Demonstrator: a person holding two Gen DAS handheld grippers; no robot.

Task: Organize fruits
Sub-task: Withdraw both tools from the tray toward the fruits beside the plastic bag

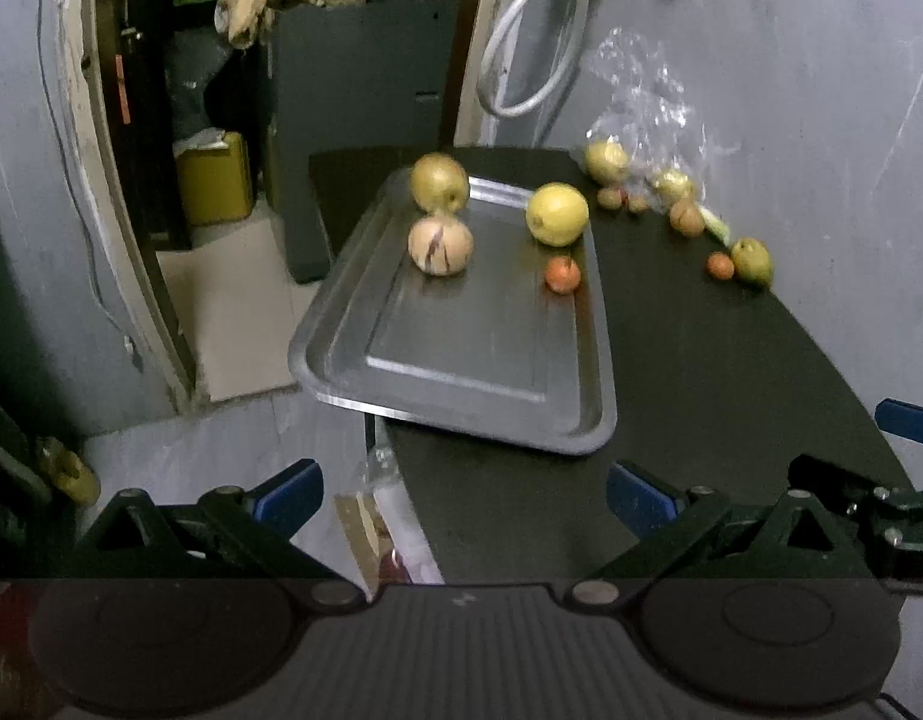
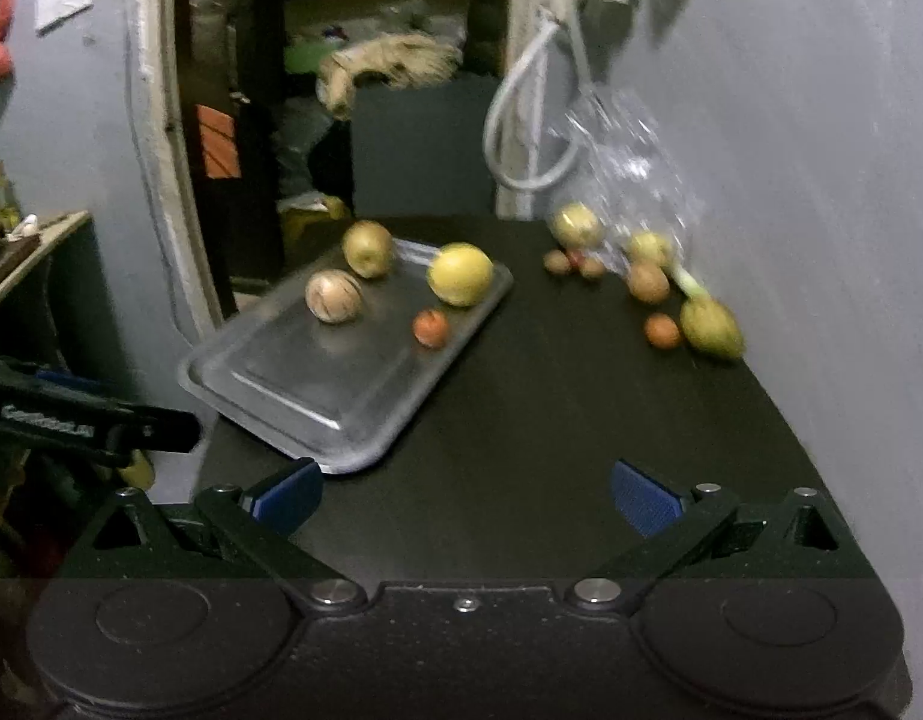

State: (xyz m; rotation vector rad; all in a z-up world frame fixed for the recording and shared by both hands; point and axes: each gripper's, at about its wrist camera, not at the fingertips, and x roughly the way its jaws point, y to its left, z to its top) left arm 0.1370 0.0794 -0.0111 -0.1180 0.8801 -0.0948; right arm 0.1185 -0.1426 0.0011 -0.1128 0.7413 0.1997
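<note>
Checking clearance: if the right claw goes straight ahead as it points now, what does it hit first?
Probably nothing soon. The open right claw points over the bare black table, between the metal tray and the loose fruit. Depth is unclear; further on lies the clear plastic bag.

The left hand-held gripper [image 1: 464, 498] is black, with two blue pads [image 1: 290, 495] at its tips. Thin black bars with triangle holes join to two big round black discs, and small silver screws sit at the joints. A ridged black plate lies between the discs. The right hand-held gripper [image 2: 467, 495] looks the same, with blue pads [image 2: 644, 498] too. Its middle plate is flat, with one small screw.
</note>
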